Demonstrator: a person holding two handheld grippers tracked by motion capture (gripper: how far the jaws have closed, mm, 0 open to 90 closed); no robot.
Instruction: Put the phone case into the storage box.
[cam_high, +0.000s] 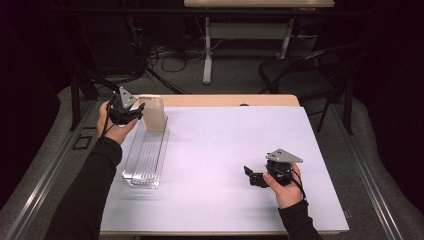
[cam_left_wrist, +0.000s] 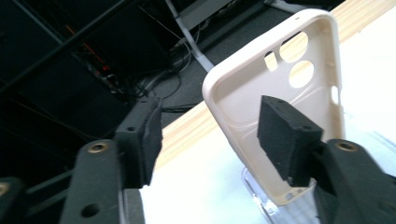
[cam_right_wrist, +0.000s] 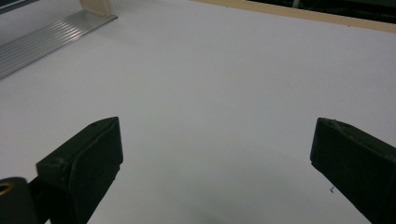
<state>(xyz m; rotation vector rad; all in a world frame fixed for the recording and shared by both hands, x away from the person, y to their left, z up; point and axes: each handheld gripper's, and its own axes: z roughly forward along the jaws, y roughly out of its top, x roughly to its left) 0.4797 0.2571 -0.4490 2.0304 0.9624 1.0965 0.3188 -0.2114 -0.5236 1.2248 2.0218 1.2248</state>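
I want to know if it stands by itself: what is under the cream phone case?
The clear ribbed tray lies under the phone case, which stands at its far end. The case's bottom edge is hidden by the left hand-held gripper.

A lab or test room, with dark walls all round: beyond the left gripper (cam_high: 134, 111) loose cables (cam_high: 167, 59) tangle on grey carpet (cam_high: 235, 80) by a desk's white legs (cam_high: 207, 50), a black folding chair (cam_high: 295, 70) stands past the right gripper (cam_high: 251, 175), and the worktable (cam_high: 225, 100) carries a white sheet
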